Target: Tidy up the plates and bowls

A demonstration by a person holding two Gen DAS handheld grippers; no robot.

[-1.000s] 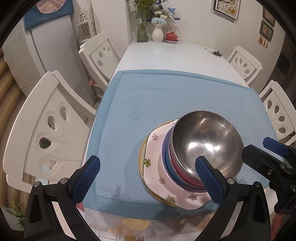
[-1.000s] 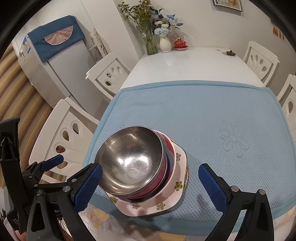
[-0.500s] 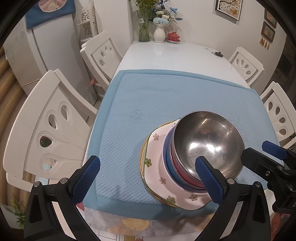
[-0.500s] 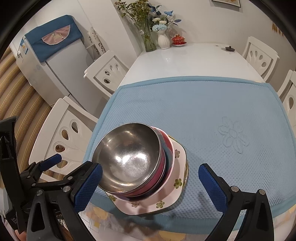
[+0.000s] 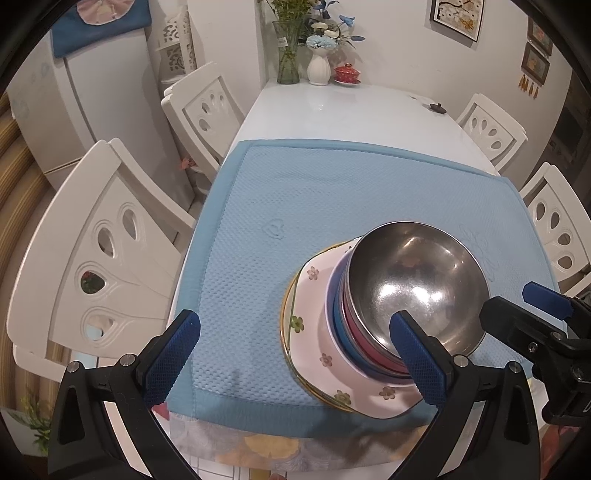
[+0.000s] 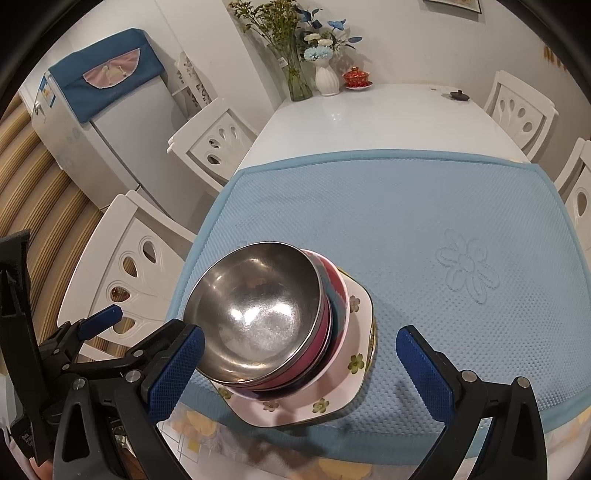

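I see long glossy white worktop (image 5: pixel 354 110) against pale wall (image 6: pixel 399 40), textured light-blue mat (image 5: pixel 332 206) covering near half. White carved chairs with teardrop cutouts (image 5: pixel 99 251) line both sides. Glass vase of flowers (image 6: pixel 295 74), white ribbed vase (image 6: pixel 327 79), red lidded cup (image 6: pixel 356 78) at far end. Grey fridge under blue cloth cover (image 6: pixel 110 122) at left. Framed pictures (image 5: pixel 458 16) on wall.

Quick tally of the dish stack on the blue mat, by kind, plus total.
Steel bowl: 1
Pink bowl: 1
Blue bowl: 1
White-rimmed bowl or dish under the blue one: 1, kind unclear
Floral square plate: 1
Gold-rimmed plate beneath: 1, only its edge shows
Total: 6, all stacked on the blue mat
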